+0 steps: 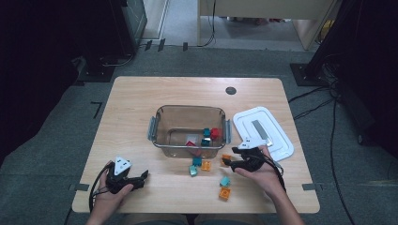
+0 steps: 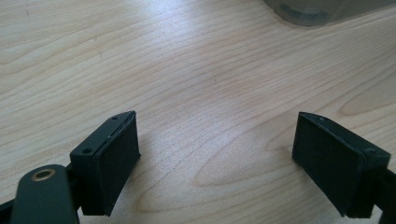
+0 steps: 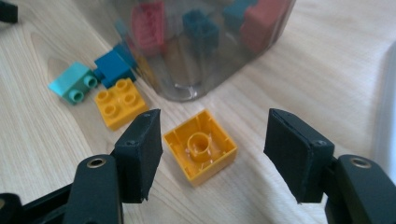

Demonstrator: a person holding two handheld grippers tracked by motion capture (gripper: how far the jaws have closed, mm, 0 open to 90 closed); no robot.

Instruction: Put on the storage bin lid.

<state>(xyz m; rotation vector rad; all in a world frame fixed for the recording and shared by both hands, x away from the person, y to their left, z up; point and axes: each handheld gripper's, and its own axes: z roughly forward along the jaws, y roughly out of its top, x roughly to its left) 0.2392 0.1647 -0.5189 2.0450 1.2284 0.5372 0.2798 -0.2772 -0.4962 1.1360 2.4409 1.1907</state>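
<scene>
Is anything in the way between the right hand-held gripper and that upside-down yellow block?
Nothing visible. The right hand-held gripper has its jaws open on either side of the upside-down yellow block, with only bare table around it. The clear bin sits just behind.

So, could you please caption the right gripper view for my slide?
Open right gripper straddles an upturned yellow brick on the table beside the clear bin.
</scene>
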